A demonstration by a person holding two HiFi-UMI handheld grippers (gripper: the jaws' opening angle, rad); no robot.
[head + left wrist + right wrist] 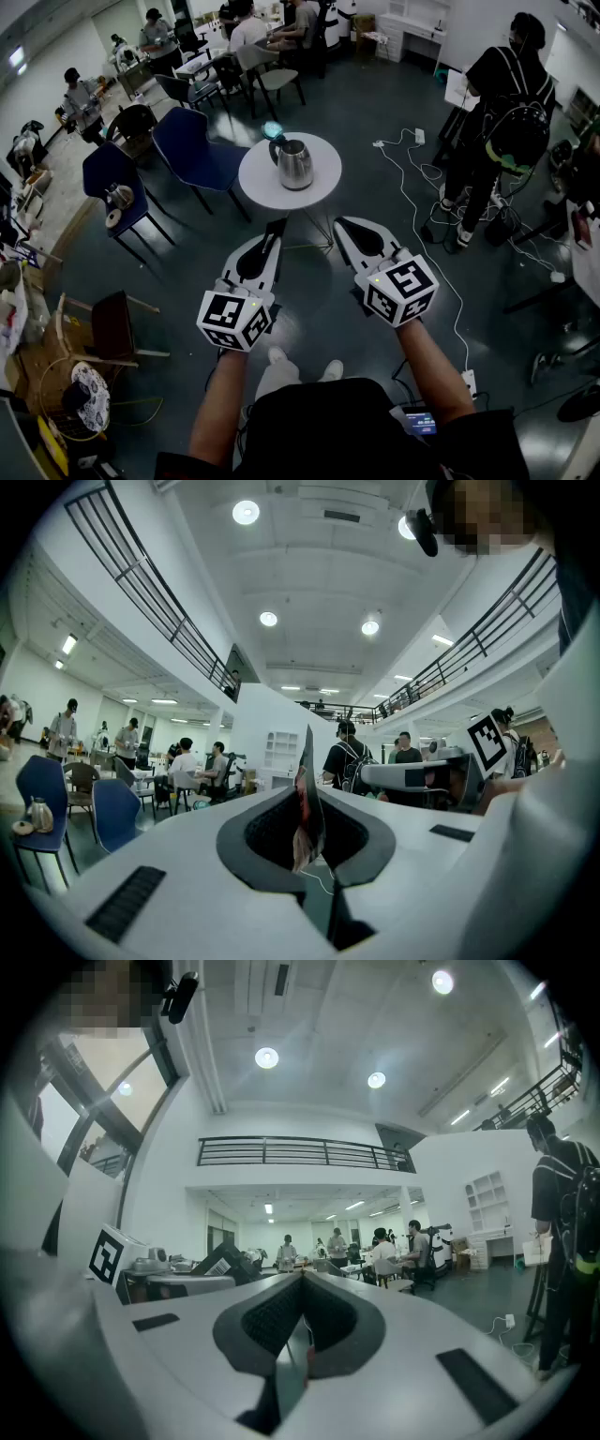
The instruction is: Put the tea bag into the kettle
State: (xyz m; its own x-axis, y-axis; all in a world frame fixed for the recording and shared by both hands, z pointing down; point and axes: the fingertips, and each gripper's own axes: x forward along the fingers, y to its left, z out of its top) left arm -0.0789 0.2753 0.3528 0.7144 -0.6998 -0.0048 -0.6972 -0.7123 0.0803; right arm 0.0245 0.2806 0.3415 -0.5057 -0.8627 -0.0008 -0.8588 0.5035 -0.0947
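A steel kettle [294, 164] with a black handle stands on a small round white table [323, 187] ahead of me. Both grippers are held side by side over the floor, short of the table's near edge. My left gripper [275, 228] is shut on a flat tea bag [307, 761], which stands upright between the jaws and sticks out past the tips. My right gripper [343, 225] is shut with nothing between its jaws, as its own view [302, 1277] shows. Neither gripper touches the kettle.
A teal object [272, 129] lies on the table behind the kettle. Blue chairs [192, 150] stand left of the table. A person with a backpack [502, 112] stands at right, with cables [412, 197] across the floor. A wooden chair [103, 328] sits at lower left.
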